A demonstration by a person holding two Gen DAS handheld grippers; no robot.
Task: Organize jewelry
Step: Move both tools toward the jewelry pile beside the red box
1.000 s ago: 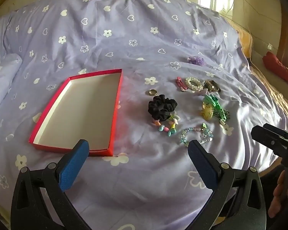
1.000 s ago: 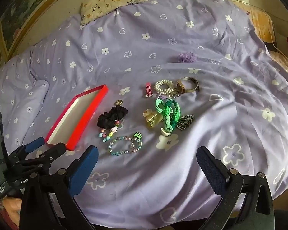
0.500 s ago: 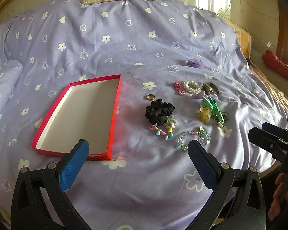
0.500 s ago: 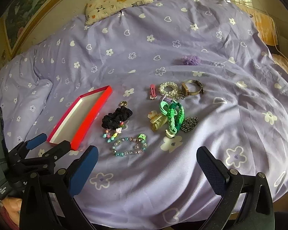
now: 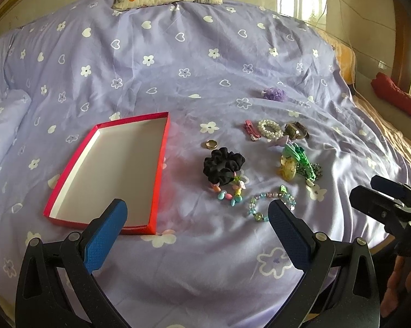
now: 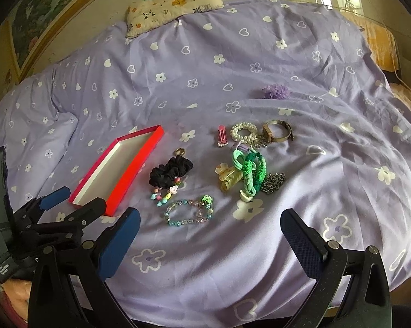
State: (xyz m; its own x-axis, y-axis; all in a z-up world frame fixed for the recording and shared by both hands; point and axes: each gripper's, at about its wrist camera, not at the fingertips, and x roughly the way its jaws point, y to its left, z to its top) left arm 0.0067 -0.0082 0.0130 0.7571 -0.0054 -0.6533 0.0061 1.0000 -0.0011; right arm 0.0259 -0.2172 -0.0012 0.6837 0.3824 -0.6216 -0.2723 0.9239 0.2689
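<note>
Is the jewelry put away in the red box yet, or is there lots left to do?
Nothing is put away yet: the shallow red cardboard box is bare inside. Nothing is in hand either; the left gripper and right gripper hover open above the purple flowered bedspread. All is left, such as the black fabric scrunchie, white pearl bracelet and clear blue beaded bracelet.

Red box (image 5: pixel 159 169); black scrunchie (image 5: pixel 223 165); lilac flower-print bedspread (image 5: pixel 178 54).
</note>
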